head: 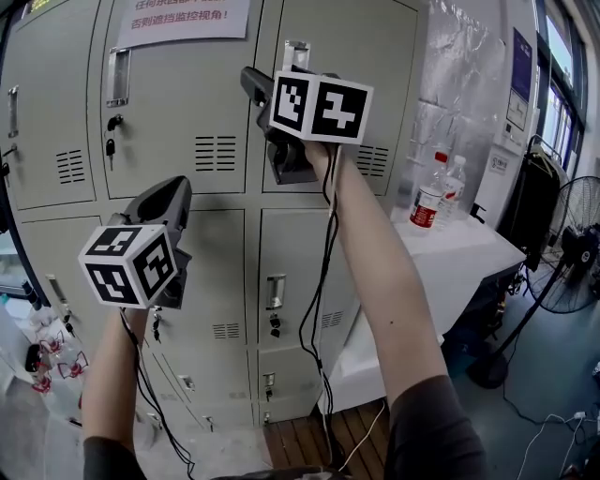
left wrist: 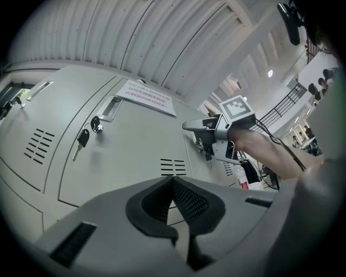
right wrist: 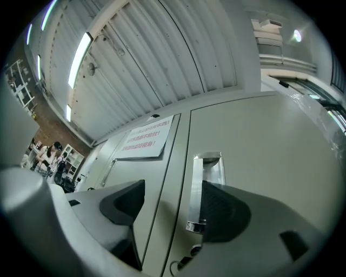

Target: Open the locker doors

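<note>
The right gripper (right wrist: 173, 208) was up at the top-right locker door (head: 394, 56), at about 12 o'clock in the head view. Its jaws stood wide apart and held nothing. The door's recessed metal handle (right wrist: 206, 186) stood between them, close against the right-hand jaw, though contact could not be made out. That door lay shut.

The left gripper (left wrist: 173, 186) hung lower, at about 8 o'clock from the right one. Its jaws were pressed together tip to tip with nothing between them.

A key (left wrist: 82, 139) dangled from the lock (left wrist: 95, 125) of the middle upper door (head: 178, 103), which was also shut, and a printed paper notice (head: 183, 19) was stuck across the top of that door. At 3 o'clock from the lockers a white table (head: 469, 248) carried two water bottles (head: 431, 197) side by side — one red-labelled, the other clear. Farther out at 3 o'clock stood a floor fan (head: 574, 246). Black cables (head: 319, 272) hung from the right gripper beside the person's forearm (head: 384, 272).
</note>
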